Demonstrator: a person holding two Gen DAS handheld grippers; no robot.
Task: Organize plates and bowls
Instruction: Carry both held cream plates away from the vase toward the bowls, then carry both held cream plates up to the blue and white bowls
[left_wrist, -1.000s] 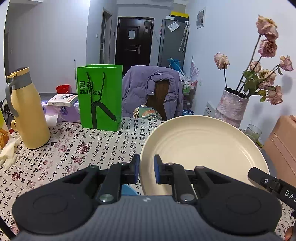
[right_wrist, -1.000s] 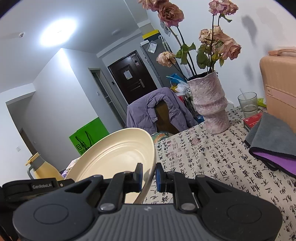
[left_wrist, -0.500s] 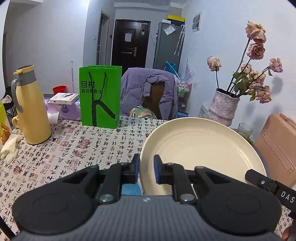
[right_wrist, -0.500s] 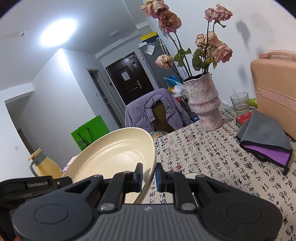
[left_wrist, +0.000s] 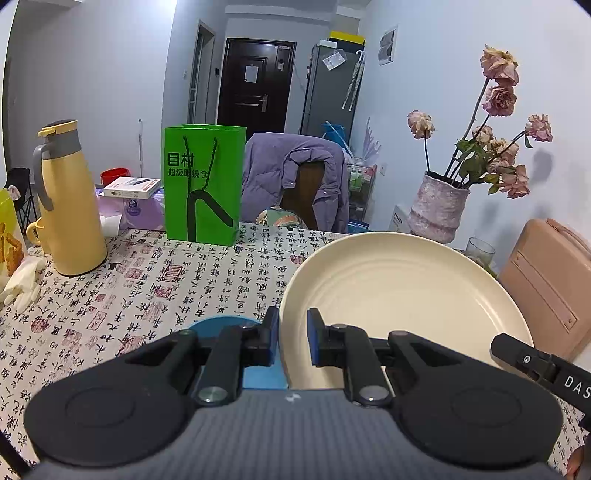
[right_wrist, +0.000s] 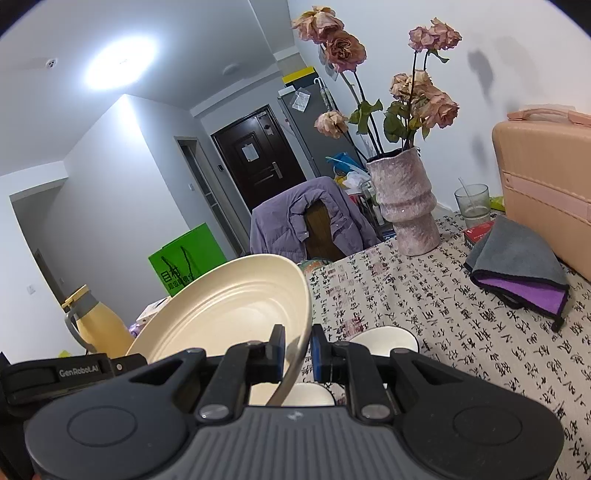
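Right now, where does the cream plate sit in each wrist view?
Left wrist: cream plate fills lower right, its left rim pinched in the left gripper.
Right wrist: it tilts at lower left, right rim pinched in the right gripper.
Shared landmark: the pink flower vase.

cream plate (left_wrist: 399, 291), green bag (left_wrist: 204, 184), calligraphy-print tablecloth (left_wrist: 147, 284)
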